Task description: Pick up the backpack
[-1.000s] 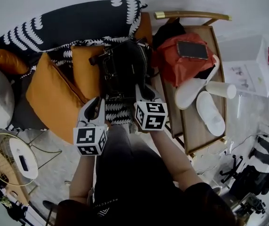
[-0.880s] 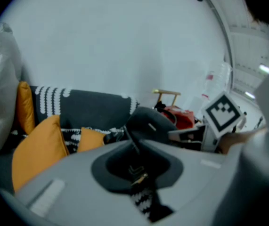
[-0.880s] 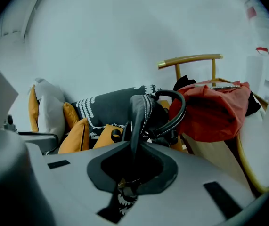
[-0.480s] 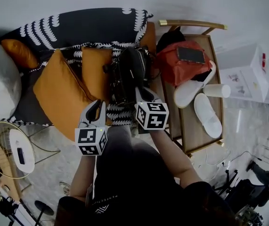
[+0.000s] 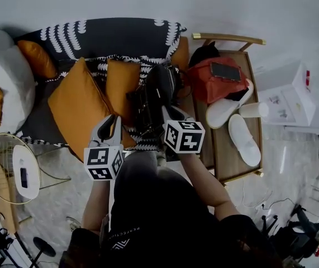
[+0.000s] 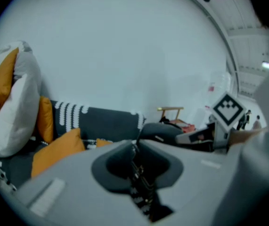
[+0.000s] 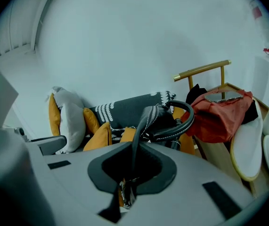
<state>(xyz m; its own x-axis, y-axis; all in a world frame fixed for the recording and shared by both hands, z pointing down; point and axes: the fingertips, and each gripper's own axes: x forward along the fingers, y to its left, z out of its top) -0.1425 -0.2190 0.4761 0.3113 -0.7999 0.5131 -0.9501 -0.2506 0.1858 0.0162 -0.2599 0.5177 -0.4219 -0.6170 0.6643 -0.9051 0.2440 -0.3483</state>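
Observation:
The black backpack hangs upright over the patterned sofa seat, just in front of both grippers. My right gripper is shut on its black, white-stitched strap, which runs up from the jaws to the bag. My left gripper sits left of the bag beside an orange cushion. Its jaws are closed on a thin dark strap piece, with the backpack right behind them.
A black-and-white sofa holds orange cushions and a white pillow. To the right, a wooden rack carries a red bag, a phone and white slippers. A round wire table stands at the left.
Both grippers have risen together and the backpack has come up with them, now hanging narrower and more upright. The sofa and rack have slid down and right in the head view.

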